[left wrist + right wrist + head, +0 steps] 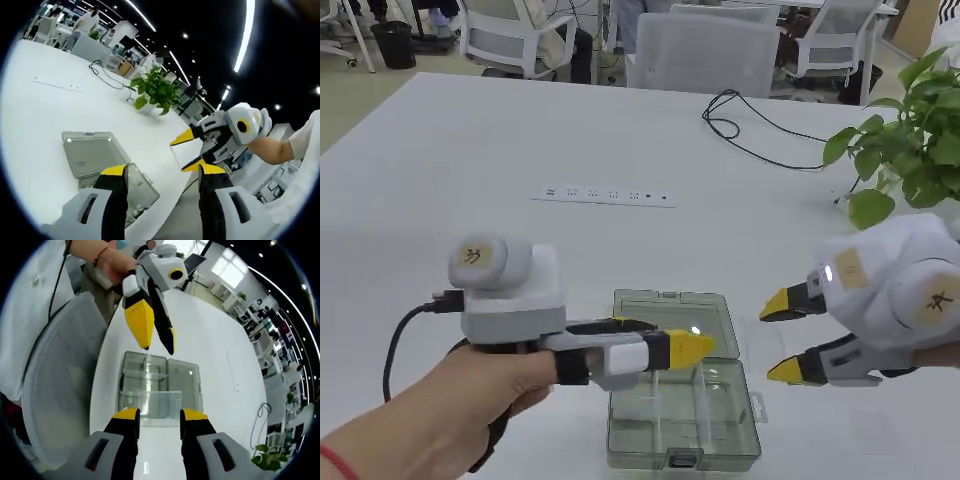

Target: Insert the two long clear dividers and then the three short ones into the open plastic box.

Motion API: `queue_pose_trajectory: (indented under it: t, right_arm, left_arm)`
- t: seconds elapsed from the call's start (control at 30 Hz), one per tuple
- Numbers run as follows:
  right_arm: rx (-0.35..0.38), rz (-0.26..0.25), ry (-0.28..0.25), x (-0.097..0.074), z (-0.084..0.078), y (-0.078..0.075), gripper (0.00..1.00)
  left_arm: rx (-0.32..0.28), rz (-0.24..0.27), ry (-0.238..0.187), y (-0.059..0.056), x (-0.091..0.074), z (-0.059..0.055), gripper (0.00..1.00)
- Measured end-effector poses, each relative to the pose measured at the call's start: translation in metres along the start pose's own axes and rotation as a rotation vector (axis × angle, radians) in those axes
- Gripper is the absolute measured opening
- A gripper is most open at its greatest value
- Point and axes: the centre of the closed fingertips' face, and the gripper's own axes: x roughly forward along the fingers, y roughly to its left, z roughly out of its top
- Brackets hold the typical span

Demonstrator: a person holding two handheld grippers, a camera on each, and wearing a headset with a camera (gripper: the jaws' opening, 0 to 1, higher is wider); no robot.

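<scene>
- Your right gripper (786,337) hangs just off the right side of the smoky, see-through plastic box (640,455). Its yellow-tipped fingers (127,415) stand apart, with a thin clear plastic divider (150,407) spanning the gap. It looks pinched by its two ends, though so clear a sheet is hard to read.
- Held that way, the divider's long axis runs from fingertip to fingertip, which is roughly near-to-far as you look down. Its broad face is turned toward the box. That probably keeps both long edges free to drop into the slots.
- Your left gripper (685,347) reaches in from the left and hovers over the hinge line of the box. Its fingers (116,172) are spread with nothing between them. It seems placed to steady the box or guide the sheet, not to carry anything.
- The box sits on the white table (520,130) close to its near edge, directly below the left gripper. The hinged lid (665,312) is laid flat on the far side, and the latch side of the tray faces you. Its long axis runs left to right across you.
- Clear partitions (142,374) already stand in the tray, but their number cannot be told.
- The held divider appears to lie across the box's long axis, which would suit a short crosswise slot. You will likely need to bring it left over the tray and lower it upright.
</scene>
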Motion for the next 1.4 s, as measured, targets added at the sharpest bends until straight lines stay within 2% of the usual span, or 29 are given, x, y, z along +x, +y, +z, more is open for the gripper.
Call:
queue_pose_trajectory:
  t: [0.23,0.37,0.57,0.7,0.97,1.2,1.4]
  right_arm:
    - [-0.005,-0.005,-0.023,-0.002,0.018,0.002,0.33]
    - [-0.013,-0.004,-0.029,-0.002,0.026,0.004,0.33]
    - [-0.022,-0.002,-0.039,-0.002,0.035,0.007,0.33]
    - [-0.022,0.003,-0.046,-0.002,0.04,0.008,0.33]
    - [-0.036,0.006,-0.032,-0.001,0.039,0.01,0.33]
    - [-0.037,0.01,-0.027,-0.001,0.038,0.011,0.33]
    - [-0.046,0.006,-0.034,-0.001,0.04,0.01,0.33]
  left_arm:
    - [-0.088,-0.033,0.022,-0.01,0.012,-0.007,0.34]
    - [-0.117,-0.047,0.038,-0.015,0.018,-0.012,0.3]
    - [-0.17,-0.067,0.032,-0.021,0.022,-0.014,0.19]
    - [-0.178,-0.081,0.051,-0.026,0.025,-0.018,0.12]
    - [-0.179,-0.093,0.057,-0.028,0.026,-0.02,0.01]
    - [-0.183,-0.098,0.058,-0.029,0.026,-0.021,0.0]
    - [-0.21,-0.098,0.047,-0.03,0.025,-0.02,0.0]
